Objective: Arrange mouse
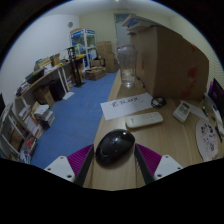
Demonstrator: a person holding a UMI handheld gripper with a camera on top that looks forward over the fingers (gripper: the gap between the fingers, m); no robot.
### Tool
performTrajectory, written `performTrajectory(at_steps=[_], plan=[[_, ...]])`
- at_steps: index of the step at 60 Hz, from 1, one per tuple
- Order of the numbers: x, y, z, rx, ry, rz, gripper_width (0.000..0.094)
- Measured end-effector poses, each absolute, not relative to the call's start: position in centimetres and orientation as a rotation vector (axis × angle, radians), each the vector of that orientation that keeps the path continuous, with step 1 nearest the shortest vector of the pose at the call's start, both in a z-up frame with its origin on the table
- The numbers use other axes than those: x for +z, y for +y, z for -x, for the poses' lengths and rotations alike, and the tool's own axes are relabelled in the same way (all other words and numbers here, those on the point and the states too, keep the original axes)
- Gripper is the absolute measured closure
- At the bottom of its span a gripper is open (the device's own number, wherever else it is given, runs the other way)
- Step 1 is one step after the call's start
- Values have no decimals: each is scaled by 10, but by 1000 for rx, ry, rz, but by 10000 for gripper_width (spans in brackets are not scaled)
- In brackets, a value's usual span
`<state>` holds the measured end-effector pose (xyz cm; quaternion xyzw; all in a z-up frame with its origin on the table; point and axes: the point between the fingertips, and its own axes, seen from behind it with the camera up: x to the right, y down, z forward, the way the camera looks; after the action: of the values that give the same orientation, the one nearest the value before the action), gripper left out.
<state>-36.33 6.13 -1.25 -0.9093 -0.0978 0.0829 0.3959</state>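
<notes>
The gripper (113,165) sits at six o'clock, its two magenta pads (80,158) spread wide on either side of the mouse (114,147). The mouse lies on the desk (170,140) between the fingers, its rear towards the camera and its nose at twelve. The right pad looks close to the mouse's flank, the left one stands off with a sliver of desk showing, so the fingers read as released about the mouse, not clenched on it.

Just beyond the mouse, at about one o'clock, lies a flat white remote (144,120), set aslant. Past that, at twelve, a white sheet (122,105) with small print lies on the desk, and a clear jug (126,65) stands farther off at its far end. At three o'clock are a small white box (182,111) and a round patterned plate (208,140). To the left, from nine to eleven, the floor is blue, with cluttered shelves (30,110) along it.

The step in hand seems to be the grasp: the fingers are placed, the squeeze is not yet made. The next move calls for closing evenly on both flanks so that the mouse does not twist, then a low lift or slide to its place, keeping clear of the remote just ahead.
</notes>
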Motion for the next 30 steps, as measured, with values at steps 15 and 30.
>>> performTrajectory(at_steps=[15,30], plan=[[-15,86,373,118,-216,2275,120],[-15,82,366,191,-198,2274,460]])
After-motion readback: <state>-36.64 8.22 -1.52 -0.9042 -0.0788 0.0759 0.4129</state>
